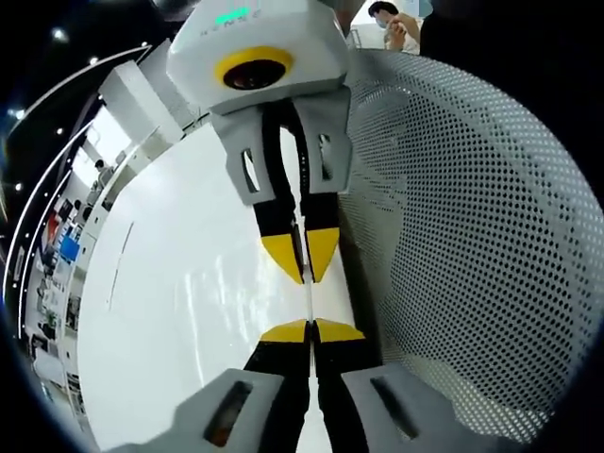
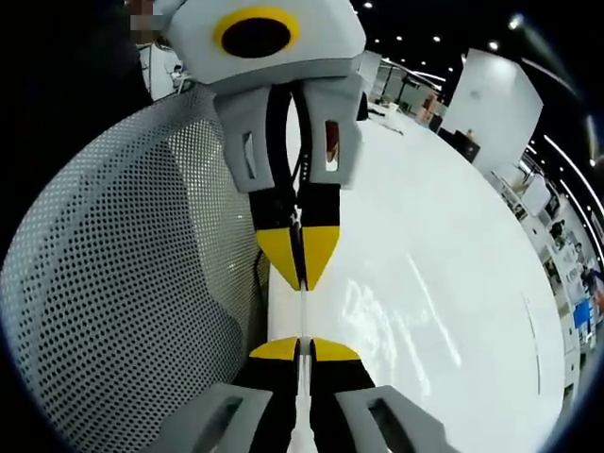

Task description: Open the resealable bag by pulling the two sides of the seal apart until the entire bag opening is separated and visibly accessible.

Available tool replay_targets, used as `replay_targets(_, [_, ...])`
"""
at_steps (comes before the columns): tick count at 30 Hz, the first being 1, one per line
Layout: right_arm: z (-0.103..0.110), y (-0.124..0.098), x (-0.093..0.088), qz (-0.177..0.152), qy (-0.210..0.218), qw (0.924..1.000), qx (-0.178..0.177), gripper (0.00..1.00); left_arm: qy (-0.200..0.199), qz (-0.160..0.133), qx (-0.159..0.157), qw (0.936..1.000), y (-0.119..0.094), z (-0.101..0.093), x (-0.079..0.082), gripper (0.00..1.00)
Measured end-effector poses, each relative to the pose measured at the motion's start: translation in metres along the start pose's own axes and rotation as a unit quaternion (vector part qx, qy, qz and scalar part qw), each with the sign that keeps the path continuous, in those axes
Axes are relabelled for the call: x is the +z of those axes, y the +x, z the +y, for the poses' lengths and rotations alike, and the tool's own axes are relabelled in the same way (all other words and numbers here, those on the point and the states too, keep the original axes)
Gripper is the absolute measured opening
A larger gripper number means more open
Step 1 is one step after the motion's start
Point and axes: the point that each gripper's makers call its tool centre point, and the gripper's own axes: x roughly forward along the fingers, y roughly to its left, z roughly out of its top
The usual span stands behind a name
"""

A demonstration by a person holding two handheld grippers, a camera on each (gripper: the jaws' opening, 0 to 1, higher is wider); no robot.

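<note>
Both my grippers pinched shut on the bag edge, facing each other tip to tip.

Left gripper (image 1: 310, 330): yellow-tipped jaws closed on the thin white edge of the resealable bag (image 1: 308, 300), which runs as a narrow strip from my tips straight to the opposing tips. Right gripper (image 2: 303, 349): the same, jaws closed on that strip. In each view the other gripper comes down from the top, also clamped on it. Count: 2 grippers, 1 bag, seen edge-on, so I can't tell if the seal has parted at all. Bag sits between a white table (image 1: 179, 283) and a perforated white mesh panel (image 1: 472, 217). One green lit marking on the opposing gripper's housing in the left gripper view, too small to read. No other legible writing. Background has a person and shelving, blurred.
</note>
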Motion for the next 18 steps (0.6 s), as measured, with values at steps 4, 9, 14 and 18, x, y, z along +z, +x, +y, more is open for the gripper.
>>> replay_targets(4, [0.001, 0.001, -0.004, 0.003, 0.003, 1.0, 0.003, 0.0, -0.002, 0.004, -0.002, 1.0, 0.001, -0.001, -0.003, 0.0])
replay_targets(9, [0.001, 0.0, -0.01, 0.009, 0.003, 0.9999, 0.003, 0.0, -0.005, 0.005, -0.001, 1.0, -0.001, -0.002, -0.006, 0.0])
replay_targets(14, [0.0, -0.002, -0.013, 0.011, 0.005, 0.9999, 0.001, 0.0, -0.013, 0.003, 0.002, 0.9999, -0.003, -0.001, -0.008, 0.0])
replay_targets(18, [0.0, -0.001, -0.016, 0.015, 0.009, 0.9998, 0.002, 0.0, -0.016, 0.005, 0.005, 0.9998, -0.004, 0.0, -0.01, 0.0])
